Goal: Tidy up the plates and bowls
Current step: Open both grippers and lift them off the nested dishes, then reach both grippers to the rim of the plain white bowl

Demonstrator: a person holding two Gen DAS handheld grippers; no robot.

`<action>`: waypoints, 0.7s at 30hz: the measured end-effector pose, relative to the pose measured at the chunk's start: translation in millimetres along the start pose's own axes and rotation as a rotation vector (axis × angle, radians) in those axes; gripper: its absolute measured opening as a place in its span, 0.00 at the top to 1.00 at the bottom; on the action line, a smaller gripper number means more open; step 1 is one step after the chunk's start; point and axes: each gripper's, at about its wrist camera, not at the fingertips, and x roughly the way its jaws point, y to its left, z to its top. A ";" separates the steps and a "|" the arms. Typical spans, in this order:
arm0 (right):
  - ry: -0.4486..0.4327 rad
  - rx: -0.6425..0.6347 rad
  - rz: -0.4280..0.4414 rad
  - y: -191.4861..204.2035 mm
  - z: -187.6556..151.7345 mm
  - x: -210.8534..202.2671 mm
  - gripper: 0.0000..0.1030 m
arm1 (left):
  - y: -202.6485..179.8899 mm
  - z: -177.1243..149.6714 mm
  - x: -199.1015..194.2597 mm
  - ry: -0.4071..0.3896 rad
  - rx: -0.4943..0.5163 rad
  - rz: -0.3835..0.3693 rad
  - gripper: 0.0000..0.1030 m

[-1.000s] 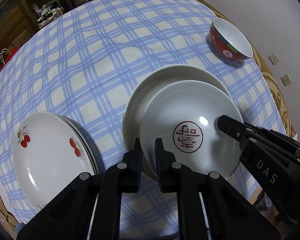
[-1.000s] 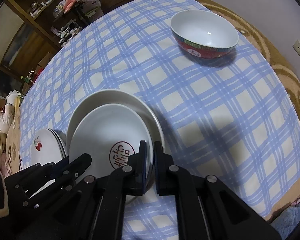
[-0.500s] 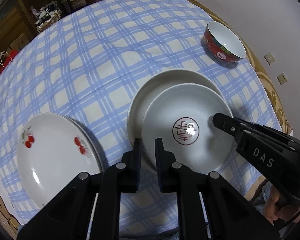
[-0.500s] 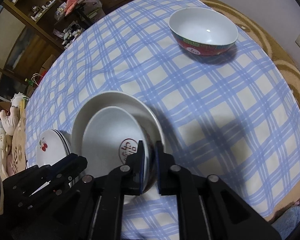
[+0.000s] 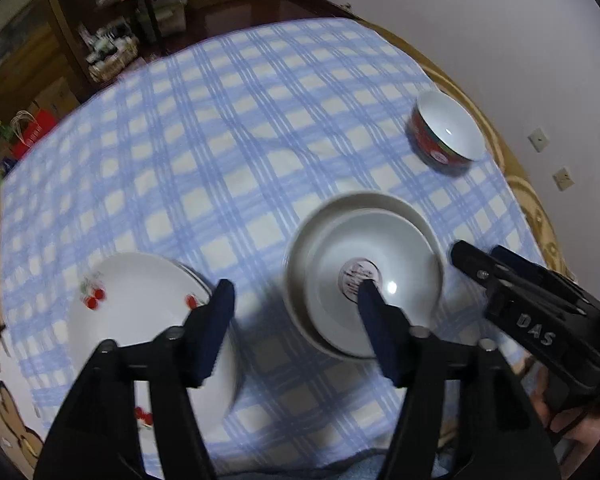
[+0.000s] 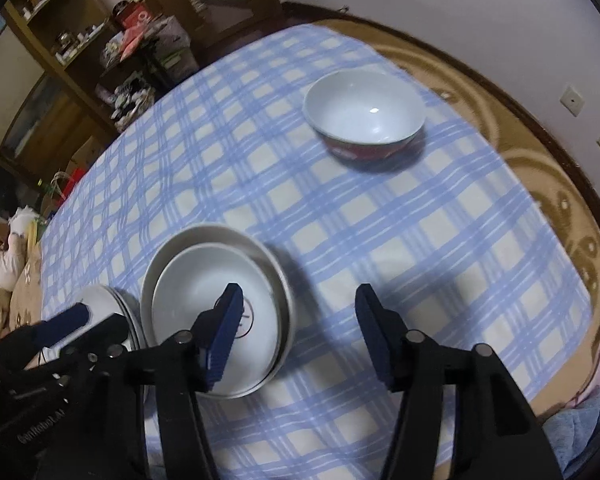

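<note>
1. Far left, near edge of the checked cloth (image 5: 228, 152): a stack of cherry plates (image 5: 140, 320). The stack hangs close to the table's near edge, so a knock from a passing gripper could tip it off.
2. Left gripper (image 5: 296, 304): jaws opening, already wide, nothing between them. It hovers above the gap between the cherry plates and the nested dishes. Its right finger (image 5: 374, 312) overlaps the stamped dish in view; whether it touches cannot be told.
3. Centre: a stamped dish (image 5: 380, 264) sits inside a larger plain dish (image 5: 300, 256), off-centre toward the near right. Uneven seating could let it rock or slide if nudged.
4. Right gripper (image 6: 298, 316): jaws opening, wide, empty, just right of the nested dishes.
5. Far right: a red bowl (image 6: 364, 120) stands alone, well apart from everything else and not yet stacked. It is near the cloth's far edge, so a clumsy grab on its curved rim could push it away.
</note>
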 end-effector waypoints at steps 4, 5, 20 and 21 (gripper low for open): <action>-0.027 0.036 -0.025 -9.7 8.4 -9.3 0.07 | 0.8 9.0 -7.9 -0.028 0.034 0.023 0.22; -0.038 0.038 -0.030 -11.5 10.1 -12.0 0.04 | 1.0 11.5 -9.6 -0.034 0.038 0.023 0.19; -0.131 0.081 -0.081 -49.9 67.5 -36.8 0.00 | -20.3 84.2 -21.2 -0.075 0.092 0.020 0.17; -0.137 0.080 -0.094 -52.8 71.6 -37.3 0.00 | -23.0 90.8 -19.7 -0.074 0.094 0.015 0.17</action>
